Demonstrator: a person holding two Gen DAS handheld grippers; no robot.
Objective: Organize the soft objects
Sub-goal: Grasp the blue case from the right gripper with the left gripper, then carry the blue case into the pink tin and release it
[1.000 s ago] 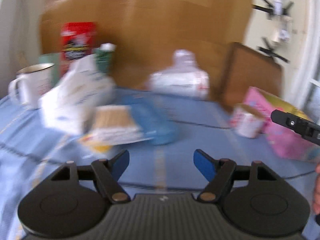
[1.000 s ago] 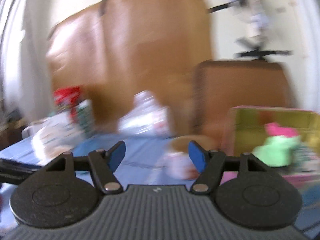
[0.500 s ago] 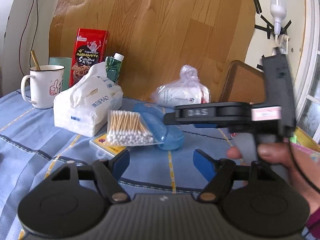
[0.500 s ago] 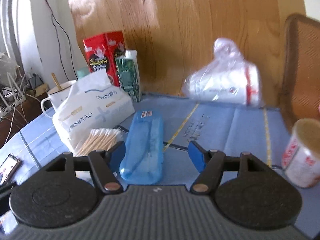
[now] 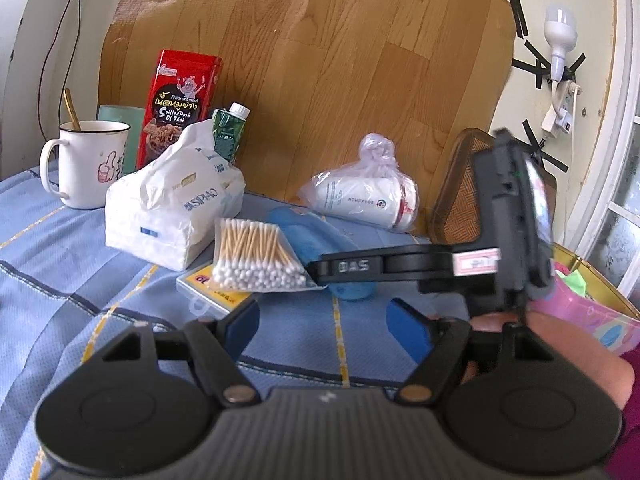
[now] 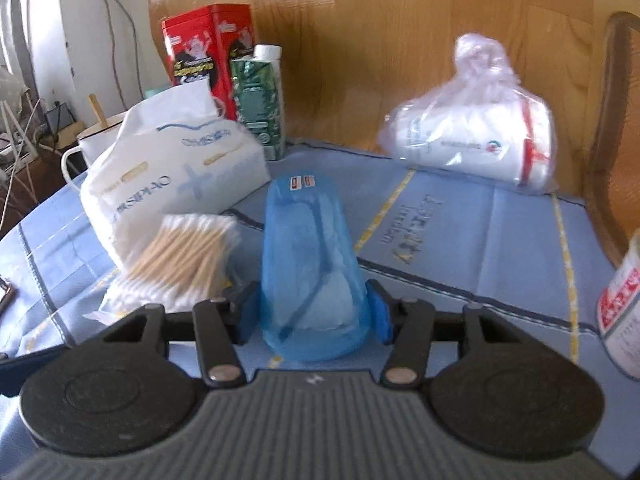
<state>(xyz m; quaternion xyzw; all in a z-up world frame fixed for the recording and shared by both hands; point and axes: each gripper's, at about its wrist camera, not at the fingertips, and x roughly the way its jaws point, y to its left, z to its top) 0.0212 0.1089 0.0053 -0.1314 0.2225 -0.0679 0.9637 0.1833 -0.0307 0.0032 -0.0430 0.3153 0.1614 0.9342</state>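
A translucent blue case (image 6: 312, 264) lies on the blue tablecloth (image 6: 480, 240). Its near end sits between the blue pads of my right gripper (image 6: 313, 314), whose jaws are closing and touch both its sides. From the left wrist view, the right gripper (image 5: 324, 272) reaches in from the right over that blue case (image 5: 304, 236). A bag of cotton swabs (image 5: 256, 256) and a white tissue pack (image 5: 172, 208) lie just left of it. My left gripper (image 5: 324, 320) hovers open over bare cloth, holding nothing.
A bagged white roll (image 5: 360, 200) lies at the back. A mug (image 5: 88, 160), a red tin (image 5: 180, 108) and a green carton (image 5: 230, 132) stand back left. A pink box (image 5: 592, 312) and a wicker tray (image 5: 460, 200) are on the right. A white and red cup (image 6: 624, 312) stands nearby.
My right gripper swung in from the right, dropped to the blue case and narrowed its jaws round it. The left gripper has hardly moved.
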